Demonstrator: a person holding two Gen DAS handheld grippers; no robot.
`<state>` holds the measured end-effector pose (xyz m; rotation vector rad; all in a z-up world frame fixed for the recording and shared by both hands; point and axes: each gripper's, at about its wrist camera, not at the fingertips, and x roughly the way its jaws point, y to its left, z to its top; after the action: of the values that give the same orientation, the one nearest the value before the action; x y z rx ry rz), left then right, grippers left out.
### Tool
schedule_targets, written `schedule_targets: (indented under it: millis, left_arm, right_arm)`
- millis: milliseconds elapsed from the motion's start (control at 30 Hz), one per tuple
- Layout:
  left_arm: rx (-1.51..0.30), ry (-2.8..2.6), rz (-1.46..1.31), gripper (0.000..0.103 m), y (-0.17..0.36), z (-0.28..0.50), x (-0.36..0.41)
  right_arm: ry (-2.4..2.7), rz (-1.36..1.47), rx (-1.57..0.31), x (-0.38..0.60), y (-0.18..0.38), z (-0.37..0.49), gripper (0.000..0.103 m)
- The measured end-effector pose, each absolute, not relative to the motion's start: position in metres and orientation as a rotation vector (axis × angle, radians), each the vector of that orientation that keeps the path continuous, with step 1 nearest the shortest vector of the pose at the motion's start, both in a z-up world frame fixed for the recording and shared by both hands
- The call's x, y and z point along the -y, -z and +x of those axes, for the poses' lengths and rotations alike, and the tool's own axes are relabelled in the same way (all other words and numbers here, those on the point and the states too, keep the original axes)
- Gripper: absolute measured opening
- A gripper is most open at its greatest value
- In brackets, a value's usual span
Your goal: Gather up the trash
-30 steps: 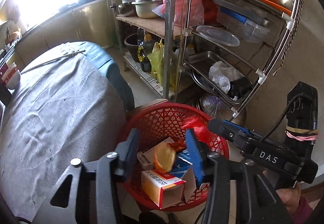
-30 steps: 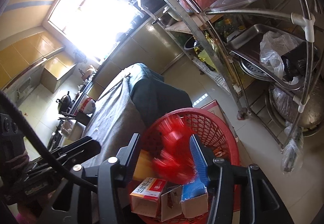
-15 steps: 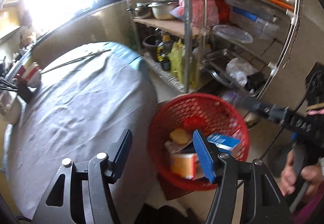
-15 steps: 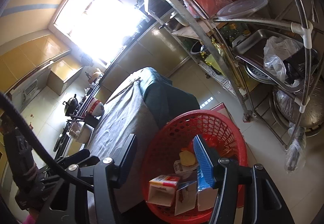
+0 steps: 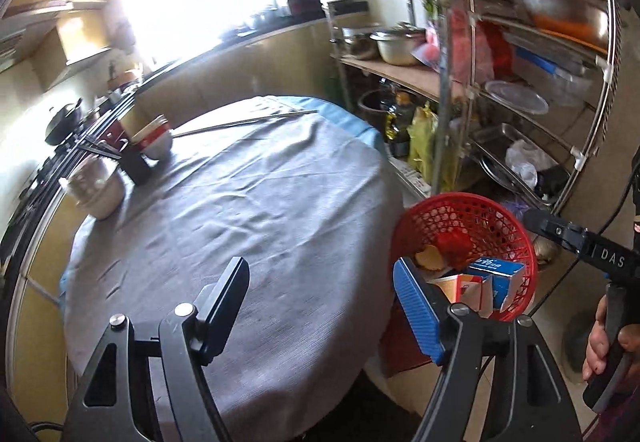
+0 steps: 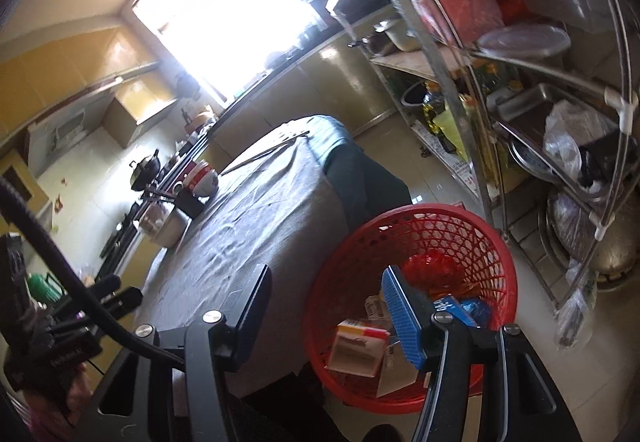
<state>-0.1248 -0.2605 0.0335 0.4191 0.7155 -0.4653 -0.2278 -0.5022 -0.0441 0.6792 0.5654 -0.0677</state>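
Left wrist view: my left hand-held gripper is empty, its jaws opening over the grey-clothed counter. No trash shows on the cloth here. The collected trash, cartons and a red wrapper, lies in the red basket on the floor just beside the counter's edge. Risk: bowls and a long rod stand at the counter's far side; a sweeping reach could knock them.

Right wrist view: my right hand-held gripper stands partly open with nothing between the jaws, above the basket's near rim. Cartons sit high and tilted against that rim. Risk: a low pass could snag the rim and tip the basket, or dislodge a carton. The other gripper's cable crosses close by; it could snag.
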Motion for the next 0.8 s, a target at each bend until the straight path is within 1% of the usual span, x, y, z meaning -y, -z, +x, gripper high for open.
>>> schedule_targets:
  millis: [500, 800]
  left_arm:
    - [-0.696, 0.317, 0.279, 0.075, -0.064, -0.139, 0.163]
    - [-0.614, 0.203, 0.231, 0.076, -0.091, -0.148, 0.116]
  right_arm:
    - [-0.017, 0.427, -0.526, 0.42, -0.017, -0.227, 0.062]
    - [-0.118, 0.302, -0.48, 0.362, -0.054, -0.217, 0.062]
